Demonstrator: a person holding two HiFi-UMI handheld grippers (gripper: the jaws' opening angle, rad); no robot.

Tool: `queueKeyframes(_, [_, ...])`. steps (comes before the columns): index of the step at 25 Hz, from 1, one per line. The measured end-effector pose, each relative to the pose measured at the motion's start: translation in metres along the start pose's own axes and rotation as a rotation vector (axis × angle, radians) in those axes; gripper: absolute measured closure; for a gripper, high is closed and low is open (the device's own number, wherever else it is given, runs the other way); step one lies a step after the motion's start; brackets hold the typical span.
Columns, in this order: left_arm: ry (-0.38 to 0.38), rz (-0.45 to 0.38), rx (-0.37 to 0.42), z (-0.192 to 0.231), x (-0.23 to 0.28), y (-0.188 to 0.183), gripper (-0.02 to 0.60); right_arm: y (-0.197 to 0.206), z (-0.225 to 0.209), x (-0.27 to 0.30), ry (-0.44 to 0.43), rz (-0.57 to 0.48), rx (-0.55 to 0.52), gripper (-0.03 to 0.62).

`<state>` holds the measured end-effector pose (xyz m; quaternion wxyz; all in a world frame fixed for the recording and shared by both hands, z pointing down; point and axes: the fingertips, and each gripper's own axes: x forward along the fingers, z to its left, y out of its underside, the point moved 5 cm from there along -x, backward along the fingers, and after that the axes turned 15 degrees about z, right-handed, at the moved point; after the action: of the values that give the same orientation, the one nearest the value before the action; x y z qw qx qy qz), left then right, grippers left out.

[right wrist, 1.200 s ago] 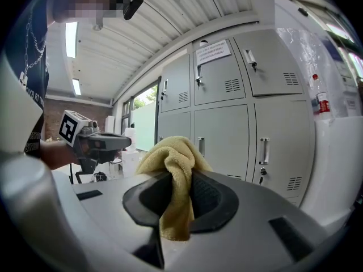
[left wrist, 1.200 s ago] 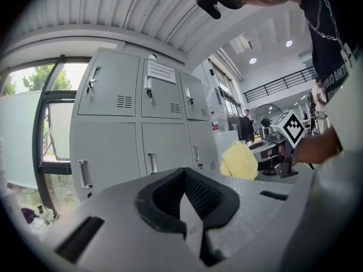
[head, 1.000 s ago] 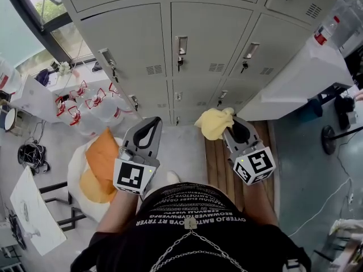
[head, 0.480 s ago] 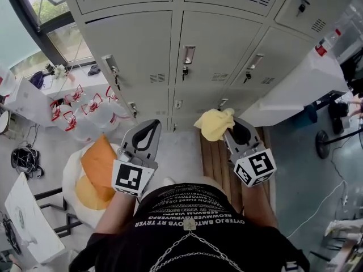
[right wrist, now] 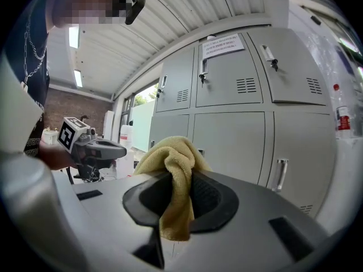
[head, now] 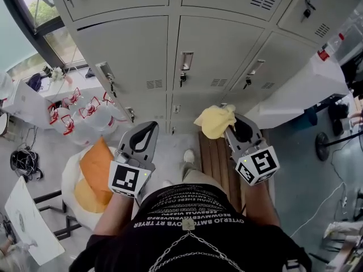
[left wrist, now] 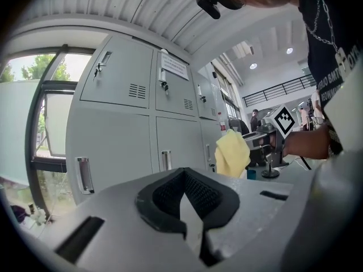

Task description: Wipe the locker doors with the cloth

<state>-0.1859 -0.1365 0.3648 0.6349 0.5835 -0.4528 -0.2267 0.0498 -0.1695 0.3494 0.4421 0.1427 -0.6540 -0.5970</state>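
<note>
Grey metal locker doors (head: 212, 50) at twelve o'clock appear unwiped, with the yellow terry cloth (head: 215, 122) held short of them. Right gripper (head: 231, 128) clamps it; left gripper (head: 148, 130) is closed, empty.

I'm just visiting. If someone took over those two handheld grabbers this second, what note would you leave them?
Right gripper: fingers shut on the yellow cloth, which bunches up above them.
Left gripper: fingers together, nothing between them.
Locker doors: shut, straight ahead; the cloth is held short of them, not touching.
Done: cloth is in hand. No sign of wiping can be made out.
Left: bring the cloth to the doors and wipe them.
</note>
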Motion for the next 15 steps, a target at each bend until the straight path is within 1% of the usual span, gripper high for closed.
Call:
queueKeyframes(4, [-0.056, 0.018, -0.022, 0.020, 0.012, -0.002, 0.578, -0.018, -0.016, 0.028, -0.047, -0.018, -0.031, 0.526])
queueKeyframes(9, [-0.086, 0.020, -0.031, 0.034, 0.034, -0.003, 0.578, -0.035, -0.040, 0.064, -0.080, -0.031, -0.053, 0.526])
queueKeyframes(13, [-0.102, 0.044, -0.051, 0.045, 0.051, 0.000, 0.578, -0.046, -0.052, 0.085, -0.106, -0.041, -0.067, 0.526])
queueKeyframes(15, [-0.111, 0.042, -0.054, 0.049, 0.059, -0.001, 0.578, -0.053, -0.057, 0.093, -0.126, -0.051, -0.066, 0.526])
